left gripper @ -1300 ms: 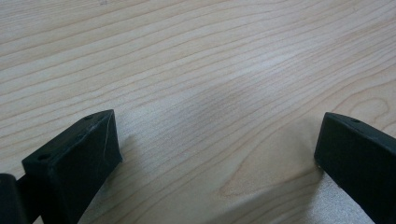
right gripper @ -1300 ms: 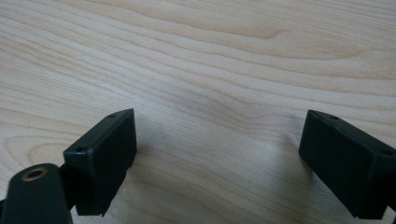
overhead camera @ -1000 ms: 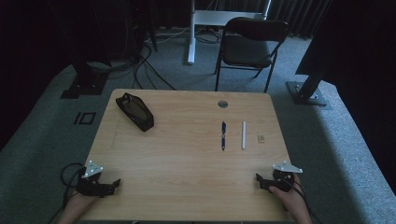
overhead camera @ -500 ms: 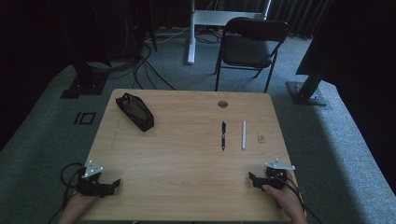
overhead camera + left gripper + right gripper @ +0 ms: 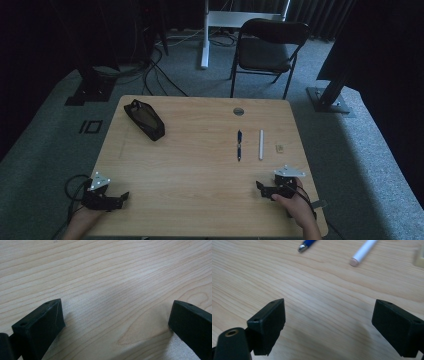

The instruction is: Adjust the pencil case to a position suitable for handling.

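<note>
With my right gripper (image 5: 261, 187) spread wide and empty low over the pale wooden table (image 5: 200, 165), I judge I'm starting my reach toward the blue ballpoint pen (image 5: 239, 144) lying just ahead beside the white cylindrical marker (image 5: 260, 144), so next I must advance and straddle it, while my left gripper (image 5: 121, 198) rests open at the near corner.

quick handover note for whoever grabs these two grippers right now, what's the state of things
Left gripper: open, holding nothing, low at the near left corner of the table, fingers over bare wood.
Right gripper: open, holding nothing, near the right front edge, aimed toward the pens.
Things: blue pen and white pen lie side by side, apart, ahead of the right gripper; a small tan piece lies just right of them. Black pouch sits at the far left and looks shut.
Done: nothing picked up yet.
Left: likely grasp a pen with the right gripper; where it goes is not clear.
</note>
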The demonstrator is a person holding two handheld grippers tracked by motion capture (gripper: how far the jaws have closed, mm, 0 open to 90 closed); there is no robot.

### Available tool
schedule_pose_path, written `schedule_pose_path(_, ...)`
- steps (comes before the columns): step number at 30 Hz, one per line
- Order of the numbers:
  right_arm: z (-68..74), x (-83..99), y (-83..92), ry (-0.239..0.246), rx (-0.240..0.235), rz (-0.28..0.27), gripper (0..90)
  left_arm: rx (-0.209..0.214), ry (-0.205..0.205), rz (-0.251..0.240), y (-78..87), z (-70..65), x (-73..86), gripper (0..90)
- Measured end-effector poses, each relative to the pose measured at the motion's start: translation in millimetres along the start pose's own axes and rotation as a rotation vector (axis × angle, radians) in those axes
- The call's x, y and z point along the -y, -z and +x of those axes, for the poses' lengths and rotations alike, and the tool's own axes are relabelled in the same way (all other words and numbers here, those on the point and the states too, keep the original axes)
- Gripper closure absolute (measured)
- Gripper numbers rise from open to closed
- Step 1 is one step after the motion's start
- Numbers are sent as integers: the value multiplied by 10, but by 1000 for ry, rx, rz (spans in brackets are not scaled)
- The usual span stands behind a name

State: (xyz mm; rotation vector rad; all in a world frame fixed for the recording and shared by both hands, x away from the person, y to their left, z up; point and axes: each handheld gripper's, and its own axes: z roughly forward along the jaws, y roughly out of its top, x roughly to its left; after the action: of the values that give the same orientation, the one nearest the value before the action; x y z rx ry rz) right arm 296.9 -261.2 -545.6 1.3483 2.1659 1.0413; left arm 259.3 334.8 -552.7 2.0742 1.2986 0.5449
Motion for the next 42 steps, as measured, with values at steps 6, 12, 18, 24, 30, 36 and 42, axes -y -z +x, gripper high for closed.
schedule_pose_path(6, 65, -70, -60, 19, -13, -9, 112, 1, -1, 0, 0, 1, 0, 2)
schedule_pose_path(12, 146, -119, -116, 33, -34, -8, 112, 1, -1, 0, 0, 1, 0, 2)
schedule_pose_path(18, 252, -170, -200, 43, -55, -17, 112, 1, -1, 0, 1, 1, 0, 2)
schedule_pose_path(24, 375, -245, -284, 60, -83, -22, 113, 1, -2, 0, 0, 1, 0, 2)
schedule_pose_path(30, 501, -309, -372, 75, -97, -30, 133, 1, -2, 0, 0, 1, 0, 2)
schedule_pose_path(36, 616, -382, -450, 94, -122, -35, 133, 1, -1, 0, 0, 1, 1, 2)
schedule_pose_path(42, 701, -454, -522, 112, -130, -34, 133, 1, -1, 0, 0, 0, 1, 2)
